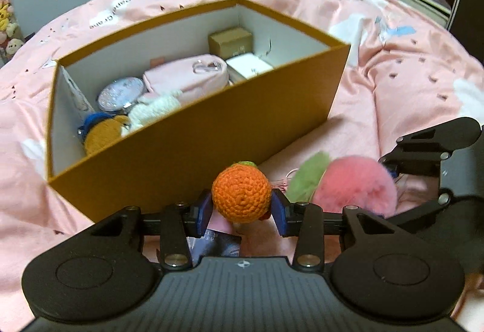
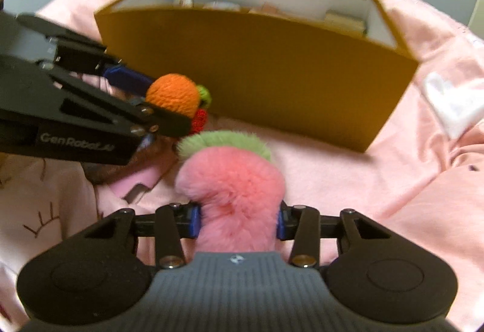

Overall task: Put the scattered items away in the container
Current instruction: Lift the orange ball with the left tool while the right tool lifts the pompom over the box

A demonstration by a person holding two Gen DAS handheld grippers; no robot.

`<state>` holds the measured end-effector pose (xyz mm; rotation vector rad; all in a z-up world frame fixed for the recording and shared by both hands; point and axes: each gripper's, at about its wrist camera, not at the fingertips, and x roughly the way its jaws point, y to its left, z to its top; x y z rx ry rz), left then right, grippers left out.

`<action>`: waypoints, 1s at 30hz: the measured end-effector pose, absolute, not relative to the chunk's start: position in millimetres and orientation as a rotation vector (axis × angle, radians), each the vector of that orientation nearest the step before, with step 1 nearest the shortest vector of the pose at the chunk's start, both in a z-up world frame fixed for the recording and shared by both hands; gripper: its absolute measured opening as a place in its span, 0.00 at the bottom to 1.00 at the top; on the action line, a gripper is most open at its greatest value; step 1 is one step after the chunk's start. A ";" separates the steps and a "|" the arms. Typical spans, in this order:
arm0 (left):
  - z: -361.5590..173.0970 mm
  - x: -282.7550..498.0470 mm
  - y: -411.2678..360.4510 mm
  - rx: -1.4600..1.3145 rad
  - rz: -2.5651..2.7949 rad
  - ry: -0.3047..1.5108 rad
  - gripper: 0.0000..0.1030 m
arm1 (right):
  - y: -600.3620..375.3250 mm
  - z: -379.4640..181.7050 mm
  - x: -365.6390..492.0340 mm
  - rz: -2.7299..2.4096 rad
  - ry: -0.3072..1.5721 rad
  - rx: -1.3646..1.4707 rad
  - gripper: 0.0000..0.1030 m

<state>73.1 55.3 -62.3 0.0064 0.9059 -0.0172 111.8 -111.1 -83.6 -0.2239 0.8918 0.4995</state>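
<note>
Pink bedding point(image 1: 378, 38) printed with white cranes covers the whole work surface, with shelves dim in the background. Ahead of both grippers stands the brown box point(image 1: 196, 147), white inside and already well stocked: a pink pouch point(image 1: 184, 79), a small cardboard carton point(image 1: 231, 41), a white box point(image 1: 249, 67), a round silvery tin point(image 1: 121, 94), a white fuzzy toy point(image 1: 157, 108) and a brown plush point(image 1: 101, 136) lie in it.

The left gripper point(image 1: 241, 209) is clenched on the orange crochet ball point(image 1: 241, 195) — its blue pads press the ball on both sides, just short of the box's near wall. A green tuft and a red crochet piece hang from the ball, seen from the right wrist view. The right gripper point(image 2: 239, 223), close beside the left, squeezes the pink fluffy pompom point(image 2: 233, 189), whose fur bulges out past the pads; the green fluffy leaf point(image 2: 224, 142) sticks out of it towards the box.

By my judgement the tidying is mostly done, and these two toys are gripped but not yet over the rim. Left on the bedding beneath the left gripper is a flat pink item point(image 2: 142, 185) — what it is I cannot tell — along with a dark card-like piece point(image 1: 217, 242). Those probably still need collecting.
</note>
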 end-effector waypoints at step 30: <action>11.1 137.3 108.8 -0.199 0.062 0.697 0.46 | -134.9 32.3 188.5 0.499 0.543 0.205 0.45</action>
